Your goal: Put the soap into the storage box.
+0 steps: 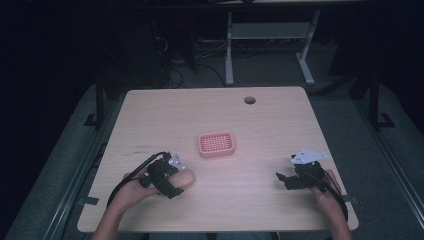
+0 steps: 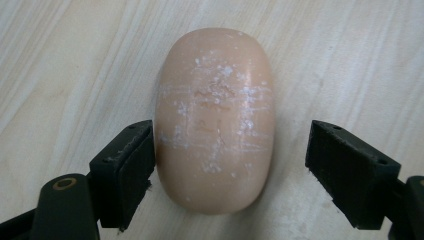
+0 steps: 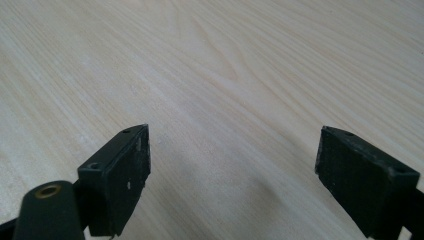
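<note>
A peach-coloured oval bar of soap (image 1: 184,178) (image 2: 215,120), scuffed with white marks, lies flat on the wooden table (image 1: 250,135) at the front left. My left gripper (image 1: 175,183) (image 2: 230,170) is open and straddles the soap's near end: the left jaw touches its side and the right jaw stands a little apart. A pink slotted soap dish (image 1: 216,144) sits empty near the table's middle, beyond the soap and to its right. At the front right, my right gripper (image 1: 283,179) (image 3: 232,175) hovers open over bare wood with nothing between its jaws.
A round cable hole (image 1: 249,100) is cut near the table's far edge. Beyond the table stand white desk legs (image 1: 229,50) and cables on a dark floor. Bare wood lies between the two grippers.
</note>
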### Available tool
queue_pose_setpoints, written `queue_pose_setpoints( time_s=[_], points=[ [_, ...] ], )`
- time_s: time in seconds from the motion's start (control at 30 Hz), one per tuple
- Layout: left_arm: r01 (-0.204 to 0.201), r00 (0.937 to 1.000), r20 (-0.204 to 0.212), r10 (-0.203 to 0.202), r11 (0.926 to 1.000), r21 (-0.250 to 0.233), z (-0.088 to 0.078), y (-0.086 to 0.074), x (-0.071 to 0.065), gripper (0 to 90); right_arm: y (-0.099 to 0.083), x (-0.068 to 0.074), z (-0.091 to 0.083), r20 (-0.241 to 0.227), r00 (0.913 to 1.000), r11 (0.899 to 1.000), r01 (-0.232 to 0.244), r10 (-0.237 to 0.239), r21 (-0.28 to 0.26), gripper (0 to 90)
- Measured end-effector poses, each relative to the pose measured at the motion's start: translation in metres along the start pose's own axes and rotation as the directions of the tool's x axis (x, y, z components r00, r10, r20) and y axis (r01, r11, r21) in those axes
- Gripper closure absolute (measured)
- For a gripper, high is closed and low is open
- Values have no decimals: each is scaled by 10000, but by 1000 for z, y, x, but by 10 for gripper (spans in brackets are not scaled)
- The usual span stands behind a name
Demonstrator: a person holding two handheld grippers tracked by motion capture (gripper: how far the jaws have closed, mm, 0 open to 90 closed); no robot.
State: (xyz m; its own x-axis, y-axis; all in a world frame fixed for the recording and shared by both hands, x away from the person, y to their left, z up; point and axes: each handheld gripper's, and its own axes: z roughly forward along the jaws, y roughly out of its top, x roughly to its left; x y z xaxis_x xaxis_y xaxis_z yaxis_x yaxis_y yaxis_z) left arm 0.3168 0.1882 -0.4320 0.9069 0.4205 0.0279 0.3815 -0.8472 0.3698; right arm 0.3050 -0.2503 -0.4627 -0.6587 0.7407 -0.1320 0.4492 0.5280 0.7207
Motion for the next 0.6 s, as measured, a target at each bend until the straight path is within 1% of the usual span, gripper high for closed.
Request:
queue_pose_setpoints(
  time_s=[0.2,0.23,0.27,0.3,0.4,0.6],
  points=[
    [-85,10000,-17,85,9998,193,4,5,3,206,0,0,0,-12,10000,10000,-8,8,-20,139],
    [-13,10000,22,12,9998,197,6,5,3,208,0,0,0,-17,10000,10000,-22,22,-26,139],
    [-7,10000,-21,7,9997,240,6,5,4,208,0,0,0,-17,10000,10000,-22,22,-26,139],
    [-36,10000,48,35,9995,309,8,6,5,213,0,0,-1,6,10000,10000,36,-36,-19,139],
    [-1,10000,16,1,9993,378,9,8,6,225,0,0,-1,-6,10000,10000,12,-12,-26,139],
    [56,9999,111,-63,9982,602,14,11,8,250,0,0,-1,-12,10000,10000,9,-9,-40,139]
  ],
)
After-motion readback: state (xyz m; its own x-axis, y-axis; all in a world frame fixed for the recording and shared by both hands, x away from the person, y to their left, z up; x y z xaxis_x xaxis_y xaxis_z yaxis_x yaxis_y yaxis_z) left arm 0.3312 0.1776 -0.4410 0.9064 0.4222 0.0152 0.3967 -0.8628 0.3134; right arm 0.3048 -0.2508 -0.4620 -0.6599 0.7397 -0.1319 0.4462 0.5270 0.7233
